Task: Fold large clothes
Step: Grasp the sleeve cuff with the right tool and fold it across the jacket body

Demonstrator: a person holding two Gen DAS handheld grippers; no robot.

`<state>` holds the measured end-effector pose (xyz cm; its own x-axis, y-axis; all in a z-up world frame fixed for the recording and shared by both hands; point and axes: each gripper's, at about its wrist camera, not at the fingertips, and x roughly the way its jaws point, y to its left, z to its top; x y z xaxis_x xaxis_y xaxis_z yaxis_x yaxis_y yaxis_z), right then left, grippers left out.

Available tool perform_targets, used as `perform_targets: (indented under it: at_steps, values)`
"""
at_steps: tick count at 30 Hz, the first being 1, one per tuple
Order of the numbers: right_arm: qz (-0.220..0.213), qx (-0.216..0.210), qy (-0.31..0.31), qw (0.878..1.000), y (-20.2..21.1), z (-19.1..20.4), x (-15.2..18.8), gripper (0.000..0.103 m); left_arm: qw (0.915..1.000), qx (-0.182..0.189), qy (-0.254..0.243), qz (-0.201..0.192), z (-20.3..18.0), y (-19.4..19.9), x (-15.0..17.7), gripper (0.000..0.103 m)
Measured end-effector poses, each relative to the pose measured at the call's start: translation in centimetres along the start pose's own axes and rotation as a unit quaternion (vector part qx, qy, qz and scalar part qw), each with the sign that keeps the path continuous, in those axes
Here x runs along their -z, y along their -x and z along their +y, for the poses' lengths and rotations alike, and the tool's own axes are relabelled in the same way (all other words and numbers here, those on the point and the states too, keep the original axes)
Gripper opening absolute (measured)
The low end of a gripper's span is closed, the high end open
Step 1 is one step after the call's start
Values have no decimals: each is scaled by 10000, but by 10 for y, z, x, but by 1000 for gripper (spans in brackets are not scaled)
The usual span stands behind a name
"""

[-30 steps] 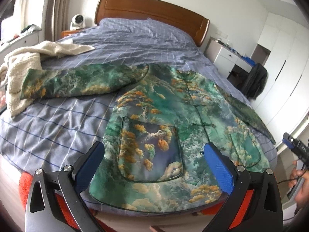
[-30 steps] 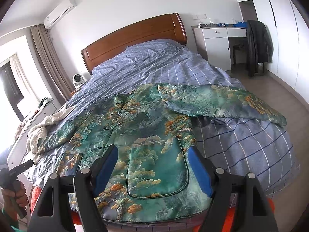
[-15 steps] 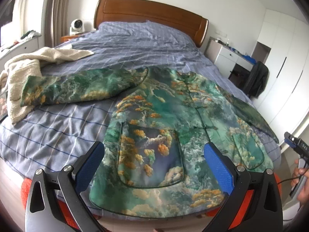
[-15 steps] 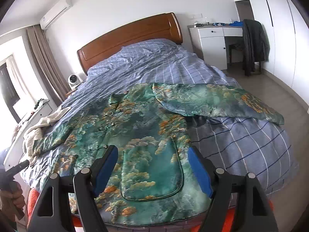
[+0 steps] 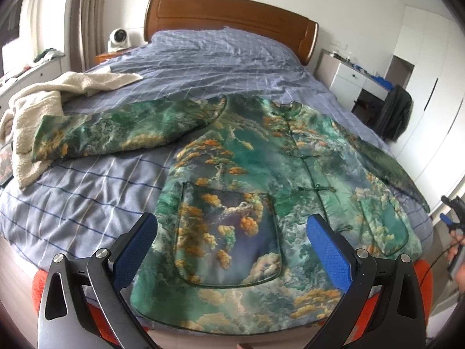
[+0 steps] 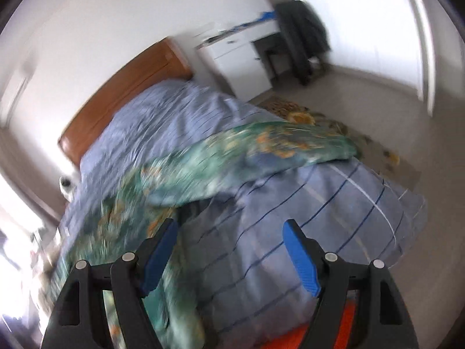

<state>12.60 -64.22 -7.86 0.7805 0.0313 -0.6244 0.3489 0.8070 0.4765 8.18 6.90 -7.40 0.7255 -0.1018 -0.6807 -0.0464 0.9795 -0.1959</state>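
Jaws wide, empty, above jacket.

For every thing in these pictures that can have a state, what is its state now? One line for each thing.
Green landscape-print satin jacket: spread flat on the bed, front up, fastened, not folded.
Jacket's sleeves: both stretched outwards.
Cream fleece blanket: crumpled at the bed's edge.
Left hand-held gripper: open, empty.
Right hand-held gripper: open, empty.

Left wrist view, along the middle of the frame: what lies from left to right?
Cream fleece blanket → jacket's outstretched sleeve → jacket's button front → dark coat hanging by the desk.
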Motion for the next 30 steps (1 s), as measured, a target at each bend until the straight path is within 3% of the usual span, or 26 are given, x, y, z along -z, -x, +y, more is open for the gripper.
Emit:
perform_targets:
  at_steps: [5, 10, 12, 13, 14, 15, 20, 23, 27, 30]
  values:
    - [-3, -254, -1600, 9868, -52, -71, -32, 76, 10000, 14, -27, -21, -5, 1, -3, 102]
    - [-116, -328, -2974, 9541, -107, -125, -49, 72, 9999, -134, 7, -20, 0, 4, -2, 102]
    - [-282, -291, -3208, 9463, -121, -132, -55, 58, 9998, -191, 82, 32, 4, 2, -1, 102]
    - [-347, -274, -3242, 9450, -125, -132, -59, 45, 9997, -206, 114, 55, 6, 1, -1, 102]
    - [-369, -294, -3249, 9446, -129, -132, -62, 24, 9996, -219, 150, 81, 8, -1, 0, 102]
    - [-348, -260, -3201, 9464, -134, -131, -65, 13, 9995, -237, 185, 109, 10, -2, 2, 102]
    - [-200, 365, -2678, 9626, -131, -121, -63, 10, 9993, -310, 195, 113, 13, -4, 6, 102]
    - [-404, 629, -2066, 9756, -116, -96, -75, 10, 9991, -306, 223, 176, 15, -7, 8, 102]
    - [-859, 258, -899, 9919, -81, -20, -101, 10, 9992, -290, 242, 145, 16, -8, 8, 102]
    - [-1082, -237, 190, 9937, -50, 59, -110, 10, 9991, -251, 329, 103, 17, -10, 8, 102]
